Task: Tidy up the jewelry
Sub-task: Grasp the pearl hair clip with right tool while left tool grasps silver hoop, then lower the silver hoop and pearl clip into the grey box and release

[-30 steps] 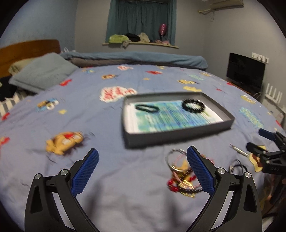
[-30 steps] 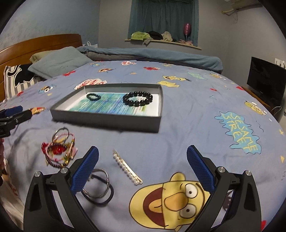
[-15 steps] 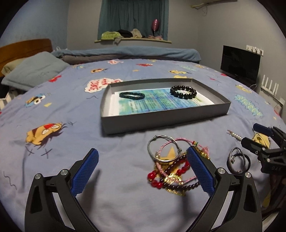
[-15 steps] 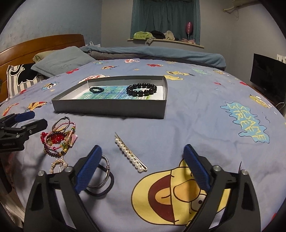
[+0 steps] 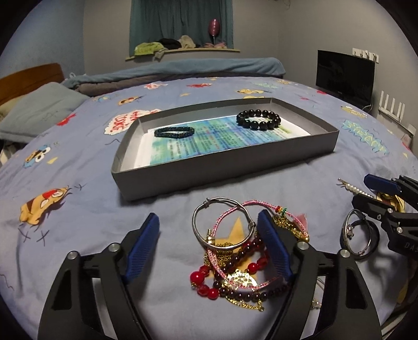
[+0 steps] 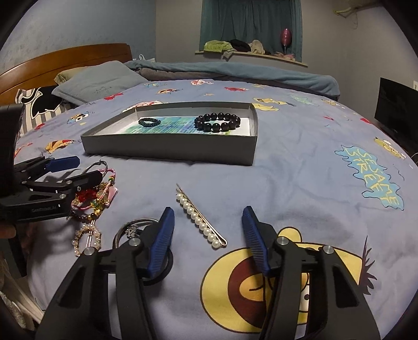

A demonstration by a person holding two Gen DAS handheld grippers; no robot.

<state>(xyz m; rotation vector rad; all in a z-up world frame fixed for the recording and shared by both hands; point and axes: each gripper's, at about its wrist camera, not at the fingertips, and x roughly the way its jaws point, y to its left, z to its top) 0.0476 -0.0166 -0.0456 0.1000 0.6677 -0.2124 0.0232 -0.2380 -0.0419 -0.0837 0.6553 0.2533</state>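
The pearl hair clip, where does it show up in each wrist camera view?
Left wrist: pearl hair clip at far right edge, partly hidden behind the right gripper.
Right wrist: lower centre, between the open fingers.
Shared landmark: grey tray lies beyond it.

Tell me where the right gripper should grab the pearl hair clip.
Grip the pearl hair clip mid-length, across its narrow width, from above. It lies flat on the bedsheet, long and thin, already between the right gripper's open fingers, so the jaws probably must turn crosswise.

Dim bedroom (image 6: pixel 65 31), teal curtains (image 5: pixel 180 21)
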